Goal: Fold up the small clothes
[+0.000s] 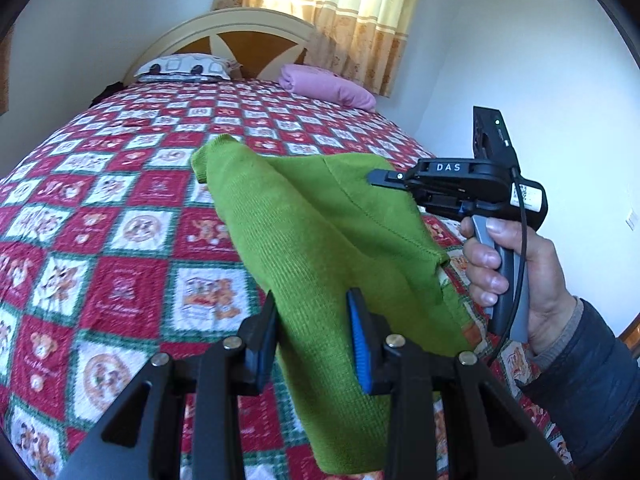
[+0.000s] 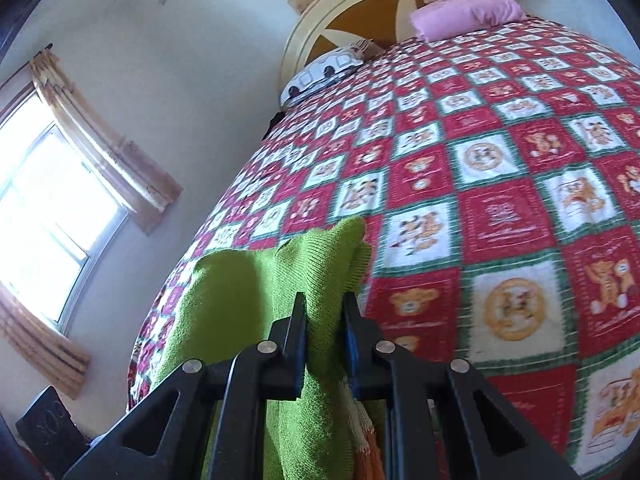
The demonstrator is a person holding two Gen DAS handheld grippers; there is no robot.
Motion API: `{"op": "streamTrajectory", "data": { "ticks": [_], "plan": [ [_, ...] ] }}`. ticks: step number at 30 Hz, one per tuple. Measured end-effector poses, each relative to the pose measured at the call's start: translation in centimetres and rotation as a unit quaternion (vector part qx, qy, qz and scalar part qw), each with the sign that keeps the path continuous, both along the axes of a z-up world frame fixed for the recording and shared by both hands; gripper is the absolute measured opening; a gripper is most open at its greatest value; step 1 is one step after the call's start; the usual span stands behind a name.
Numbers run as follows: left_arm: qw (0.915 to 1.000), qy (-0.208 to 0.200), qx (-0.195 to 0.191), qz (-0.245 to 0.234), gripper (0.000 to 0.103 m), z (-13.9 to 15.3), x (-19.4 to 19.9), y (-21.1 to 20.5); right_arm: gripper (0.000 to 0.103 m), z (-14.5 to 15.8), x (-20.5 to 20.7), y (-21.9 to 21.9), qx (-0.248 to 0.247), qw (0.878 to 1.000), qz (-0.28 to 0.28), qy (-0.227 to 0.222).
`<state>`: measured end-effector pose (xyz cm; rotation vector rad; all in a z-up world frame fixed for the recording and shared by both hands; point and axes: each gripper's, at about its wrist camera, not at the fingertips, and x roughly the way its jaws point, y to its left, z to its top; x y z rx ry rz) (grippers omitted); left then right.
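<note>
A green knitted garment (image 1: 320,232) is held up above the bed between both grippers. My left gripper (image 1: 314,328) has its blue-padded fingers around one part of the green knit, with a wide gap between the pads. My right gripper (image 1: 378,179) shows in the left wrist view on the right, held by a hand, its tip against the garment's far edge. In the right wrist view the right gripper (image 2: 324,312) is shut on a bunched fold of the green garment (image 2: 248,304), which hangs down to the left.
The bed carries a red, white and green patchwork quilt (image 1: 120,220). A patterned pillow (image 1: 184,66) and a pink folded blanket (image 1: 328,86) lie by the headboard. A white wall is on the right. A window (image 2: 44,208) with curtains shows in the right wrist view.
</note>
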<state>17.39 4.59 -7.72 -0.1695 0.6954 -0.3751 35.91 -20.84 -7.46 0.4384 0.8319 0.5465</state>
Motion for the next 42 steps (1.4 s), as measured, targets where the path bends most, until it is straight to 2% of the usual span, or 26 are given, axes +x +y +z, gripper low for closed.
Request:
{"op": "streamTrajectory", "data": {
  "ticks": [14, 22, 42],
  "plan": [
    [0.9985, 0.0, -0.008, 0.054, 0.034, -0.4, -2.5, 5.8, 0.015, -0.4, -0.8, 8.1, 0.005, 0.998, 0.056, 0.003],
    [0.9969, -0.004, 0.002, 0.079, 0.034, -0.5, -3.7, 8.6, 0.015, -0.2, -1.3, 12.4, 0.006, 0.996, 0.085, 0.003],
    [0.9923, -0.002, 0.001, 0.124, 0.034, -1.0, -5.8, 14.6, 0.015, 0.4, -1.8, 20.8, -0.001, 0.99, 0.142, 0.002]
  ]
}}
